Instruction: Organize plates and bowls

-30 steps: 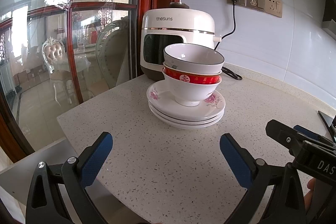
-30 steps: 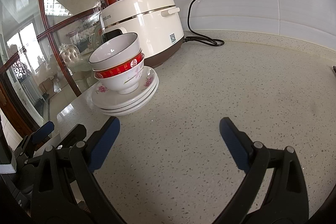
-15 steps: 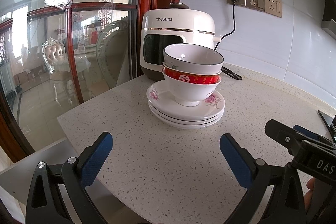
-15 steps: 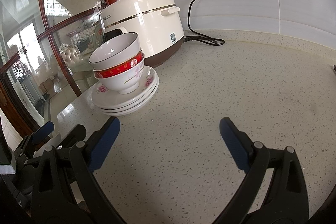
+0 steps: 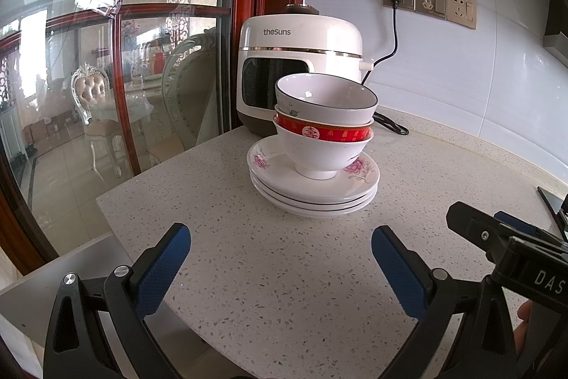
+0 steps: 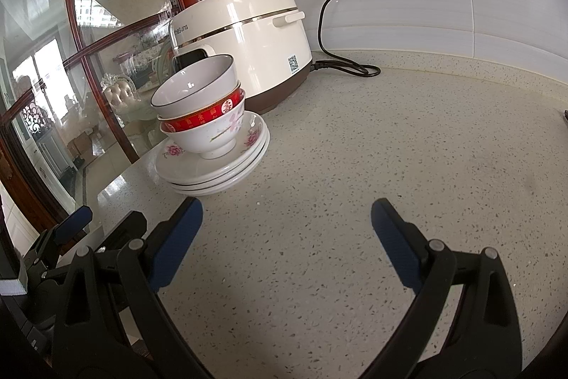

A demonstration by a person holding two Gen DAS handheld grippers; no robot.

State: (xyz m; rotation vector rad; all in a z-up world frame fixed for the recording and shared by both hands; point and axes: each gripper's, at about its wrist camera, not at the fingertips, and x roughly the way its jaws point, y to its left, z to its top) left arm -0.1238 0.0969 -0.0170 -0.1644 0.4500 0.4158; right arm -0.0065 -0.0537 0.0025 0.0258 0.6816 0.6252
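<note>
Stacking looks finished: two white ceramic bowls, the lower red-banded, sit nested on three white floral plates beside the cream rice cooker, while left gripper and right gripper hover empty, jaws spread wide.

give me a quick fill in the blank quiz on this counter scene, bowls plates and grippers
1. The red-banded bowl sits on a stack of ____ plates.
2. Nested inside it is a white bowl with a thin ____ rim.
3. Behind the stack stands a rice cooker labelled ____.
4. The left gripper and right gripper are both ____, holding nothing.

Missing words: three; dark; thesuns; open
</note>
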